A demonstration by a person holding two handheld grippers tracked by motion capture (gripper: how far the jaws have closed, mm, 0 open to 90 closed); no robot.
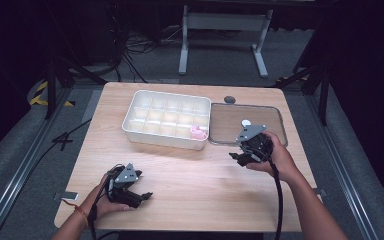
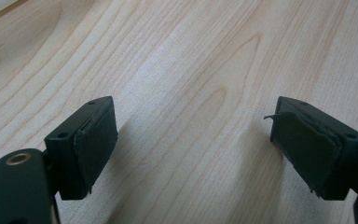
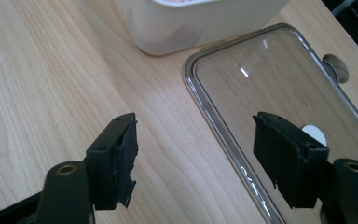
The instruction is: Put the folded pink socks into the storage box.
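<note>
Bare wooden table (image 1: 190, 175) between both hands, white divided tray (image 1: 166, 120) holding a pink piece (image 1: 197, 132), clear lid (image 1: 247, 124) beside it, left claw (image 1: 139, 196) wide open, empty, right claw (image 1: 236, 156) wide open, empty, straddling the lid's near rim.

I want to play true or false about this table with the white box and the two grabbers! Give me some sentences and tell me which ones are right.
1. The white compartment box has a pink thing in one of its front right compartments. True.
2. The clear lid is on top of the box. False: it lies flat on the table, to the right of the box.
3. The left gripper is open with nothing between its jaws. True.
4. The right gripper is squeezing the pink thing. False: its jaws are open and empty, over the near left edge of the lid.
5. Every compartment of the box is full. False: the others look empty.
</note>
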